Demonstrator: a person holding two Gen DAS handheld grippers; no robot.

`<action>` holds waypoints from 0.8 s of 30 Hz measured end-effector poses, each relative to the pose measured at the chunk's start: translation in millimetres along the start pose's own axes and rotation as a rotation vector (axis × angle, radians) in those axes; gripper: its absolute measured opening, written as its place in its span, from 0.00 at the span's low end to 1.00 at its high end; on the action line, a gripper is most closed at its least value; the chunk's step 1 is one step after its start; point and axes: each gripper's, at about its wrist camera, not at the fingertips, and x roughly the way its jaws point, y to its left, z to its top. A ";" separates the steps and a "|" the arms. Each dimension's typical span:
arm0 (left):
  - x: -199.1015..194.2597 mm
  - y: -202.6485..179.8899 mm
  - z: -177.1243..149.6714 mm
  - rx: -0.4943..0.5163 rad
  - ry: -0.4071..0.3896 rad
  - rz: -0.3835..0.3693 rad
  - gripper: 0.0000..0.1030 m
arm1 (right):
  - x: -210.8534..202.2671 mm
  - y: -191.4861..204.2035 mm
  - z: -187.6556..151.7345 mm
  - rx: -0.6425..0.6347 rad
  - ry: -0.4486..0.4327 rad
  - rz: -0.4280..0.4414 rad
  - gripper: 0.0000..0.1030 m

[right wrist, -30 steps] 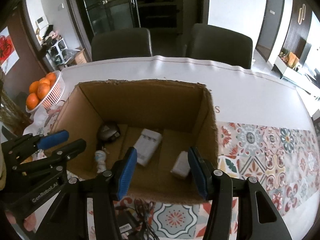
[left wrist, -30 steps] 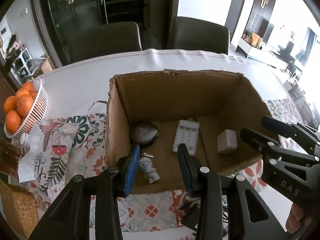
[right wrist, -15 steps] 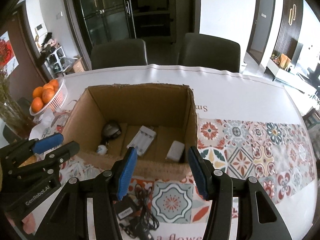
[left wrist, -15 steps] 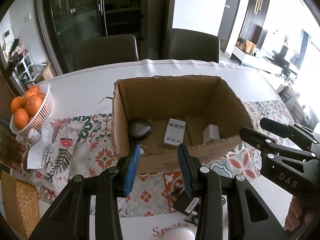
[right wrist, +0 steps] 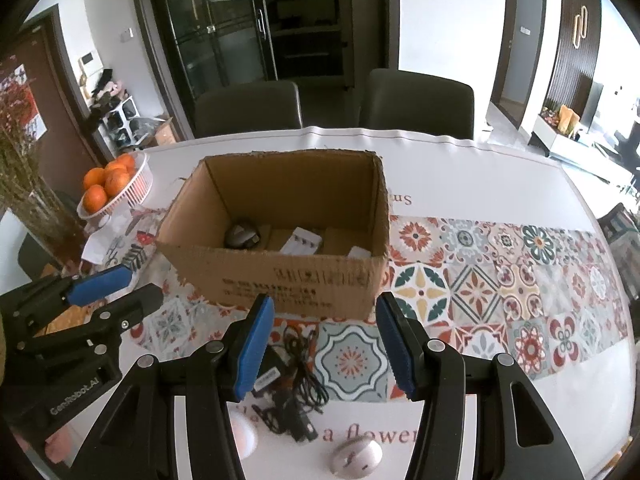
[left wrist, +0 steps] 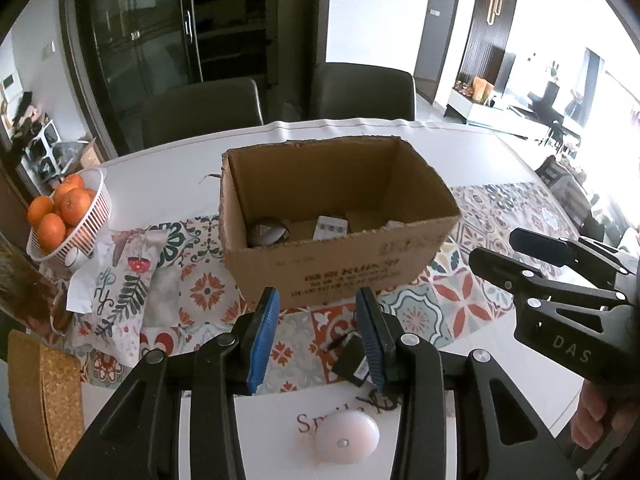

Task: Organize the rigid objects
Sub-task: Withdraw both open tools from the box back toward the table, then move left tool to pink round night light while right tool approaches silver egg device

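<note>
Reading "DAS" in white on its black body, the right gripper (left wrist: pixel 520 256) sits at the right edge of the left wrist view; the left gripper (right wrist: pixel 116 292), marked "GenRobot.AI", fills the lower left of the right wrist view. Both sets of jaws stand apart with nothing between them. The cardboard box (left wrist: pixel 340 216) sits mid-frame on the tabletop (right wrist: pixel 460 168), printed text on its near wall too blurred to read, with a dark mouse (right wrist: pixel 241 236) and a white battery case (right wrist: pixel 301 242) inside. "a flower" is legible on the cloth (right wrist: pixel 372 436) only in the right view, beside a black charger with cable (right wrist: pixel 292 376). Oranges (left wrist: pixel 60 208) fill a white basket (left wrist: pixel 98 216) at left; two dark chairs (right wrist: pixel 416 100) and glass cabinet doors (right wrist: pixel 224 24) stand behind.
</note>
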 end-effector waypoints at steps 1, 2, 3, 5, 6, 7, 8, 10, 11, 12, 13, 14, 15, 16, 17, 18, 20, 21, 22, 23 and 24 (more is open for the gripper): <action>-1.1 -0.7 -1.9 0.002 -0.001 0.001 0.39 | -2.1 -0.3 -3.2 0.002 -0.001 -0.002 0.53; -2.3 -2.2 -4.7 0.001 0.001 -0.003 0.39 | -3.8 -1.4 -5.8 0.007 -0.002 0.000 0.53; -4.0 -3.4 -8.5 -0.005 0.003 -0.011 0.39 | -6.6 -2.5 -9.7 0.014 -0.004 0.006 0.53; -5.3 -5.2 -14.3 -0.014 0.007 -0.019 0.39 | -9.3 -3.5 -14.1 0.020 -0.006 0.002 0.53; -5.8 -6.1 -17.6 -0.018 0.011 -0.019 0.39 | -11.1 -5.0 -17.5 0.029 -0.007 -0.003 0.53; -5.8 -7.1 -19.9 -0.017 0.016 -0.021 0.39 | -12.2 -5.6 -20.0 0.035 -0.008 -0.003 0.53; -5.9 -7.8 -22.6 -0.019 0.022 -0.023 0.39 | -13.4 -6.1 -23.0 0.041 -0.006 -0.003 0.53; -6.7 -9.2 -28.5 -0.025 0.031 -0.035 0.39 | -15.9 -7.6 -29.2 0.053 -0.002 -0.007 0.53; -6.9 -10.2 -30.6 -0.028 0.036 -0.037 0.39 | -16.4 -8.2 -31.5 0.058 0.000 -0.007 0.53; -7.0 -11.2 -33.4 -0.031 0.044 -0.038 0.39 | -16.7 -9.1 -35.5 0.067 0.008 -0.005 0.53; -7.3 -11.9 -34.4 -0.032 0.048 -0.038 0.39 | -16.7 -9.7 -37.7 0.076 0.013 0.000 0.53; -8.0 -13.9 -36.7 -0.031 0.051 -0.038 0.39 | -17.1 -11.0 -41.1 0.092 0.017 0.004 0.53; -8.9 -15.3 -39.1 -0.029 0.054 -0.035 0.39 | -17.0 -12.0 -43.3 0.099 0.019 0.005 0.53; -9.7 -15.9 -40.5 -0.029 0.056 -0.032 0.40 | -16.3 -13.1 -46.7 0.109 0.026 0.006 0.53; -10.4 -16.7 -42.5 -0.026 0.058 -0.030 0.41 | -15.7 -13.6 -49.6 0.114 0.034 0.008 0.53; -11.1 -17.6 -45.1 -0.027 0.060 -0.030 0.43 | -15.0 -14.6 -53.8 0.123 0.041 0.012 0.53; -11.8 -19.2 -49.4 -0.028 0.064 -0.034 0.43 | -14.8 -15.8 -59.2 0.132 0.047 0.016 0.53; -11.5 -20.0 -51.8 -0.027 0.069 -0.034 0.43 | -15.2 -16.4 -63.2 0.136 0.048 0.015 0.53; -10.7 -21.1 -54.7 -0.028 0.077 -0.031 0.43 | -15.8 -16.9 -65.9 0.140 0.049 0.013 0.53; -9.9 -21.8 -56.7 -0.028 0.084 -0.030 0.43 | -16.0 -17.3 -68.6 0.142 0.050 0.011 0.53; -8.9 -22.4 -59.7 -0.028 0.092 -0.031 0.43 | -16.0 -17.6 -72.5 0.145 0.052 0.008 0.53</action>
